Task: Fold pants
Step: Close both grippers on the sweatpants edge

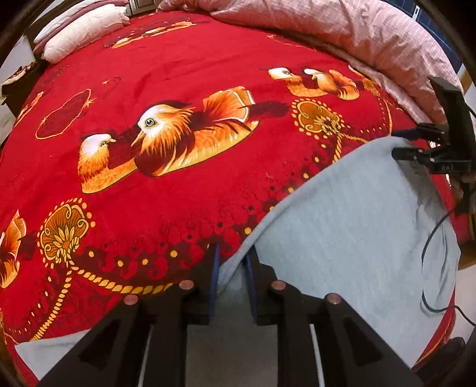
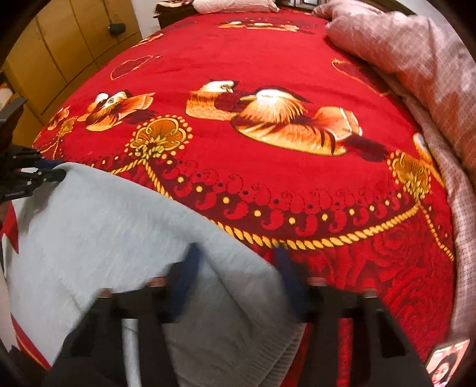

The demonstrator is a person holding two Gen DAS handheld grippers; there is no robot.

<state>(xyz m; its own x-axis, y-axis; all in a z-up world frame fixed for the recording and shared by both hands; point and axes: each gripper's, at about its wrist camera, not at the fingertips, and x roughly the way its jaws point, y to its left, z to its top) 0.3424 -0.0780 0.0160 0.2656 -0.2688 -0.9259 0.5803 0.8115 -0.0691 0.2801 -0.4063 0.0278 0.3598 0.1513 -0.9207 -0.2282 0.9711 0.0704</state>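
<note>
Light grey pants lie spread over the near edge of a red bed blanket printed with ducks. My left gripper has its blue pads close together on the pants' near edge; in the right wrist view the left gripper pinches a corner of the pants. My right gripper stands open, its fingers wide apart with a ridge of grey cloth between them. In the left wrist view the right gripper sits at the pants' far corner.
A pink checked quilt is bunched along the bed's right side. White pillows lie at the head. Wooden cupboard doors stand to the left. A phone lies at the blanket's near right corner. A black cable hangs across the pants.
</note>
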